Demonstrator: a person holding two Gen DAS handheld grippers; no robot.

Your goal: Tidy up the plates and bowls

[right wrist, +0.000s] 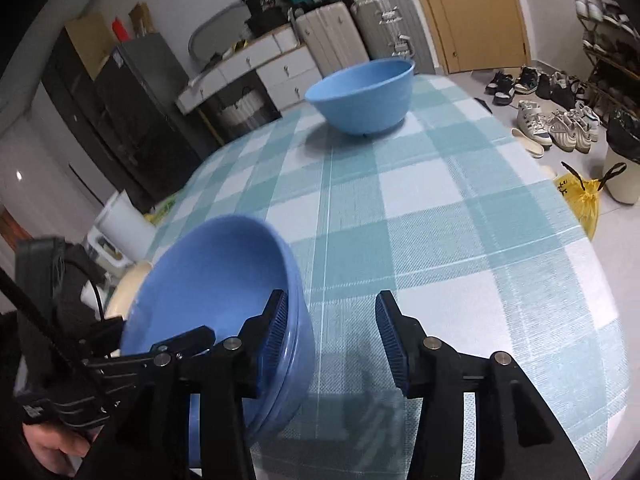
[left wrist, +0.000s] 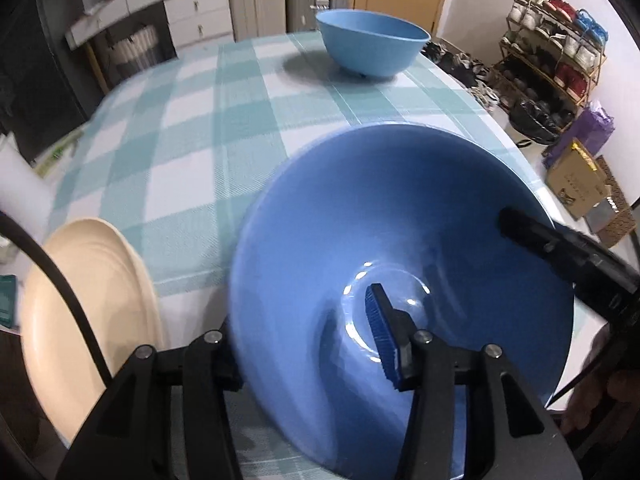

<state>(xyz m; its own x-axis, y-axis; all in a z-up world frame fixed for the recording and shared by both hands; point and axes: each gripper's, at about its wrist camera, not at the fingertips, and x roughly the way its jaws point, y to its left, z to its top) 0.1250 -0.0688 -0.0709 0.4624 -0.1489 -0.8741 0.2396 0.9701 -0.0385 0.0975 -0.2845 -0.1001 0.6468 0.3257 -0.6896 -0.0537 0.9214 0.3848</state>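
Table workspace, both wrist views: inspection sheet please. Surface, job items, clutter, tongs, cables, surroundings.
Surface: checked tablecloth, flat.
Job's things: near blue bowl tilted at the near edge; far blue bowl upright at the far edge; cream plate left of the near bowl.
Clutter: nothing seen on the cloth.
Grippers: left tongs straddle the near bowl's wall, grip unclear; right tongs open, one pad inside the bowl, the other clear of it.
Cables: black cable crossing the plate.
Surroundings: shoe rack, suitcases, door.

The near blue bowl (left wrist: 400, 280) looks like smooth plastic, glossy at its base where lights glint. The far bowl (right wrist: 362, 94), toward twelve o'clock, appears matt. A woven checked cloth (right wrist: 440, 220) covers the desk; the cream plate (left wrist: 92, 300) is smooth with a soft sheen.
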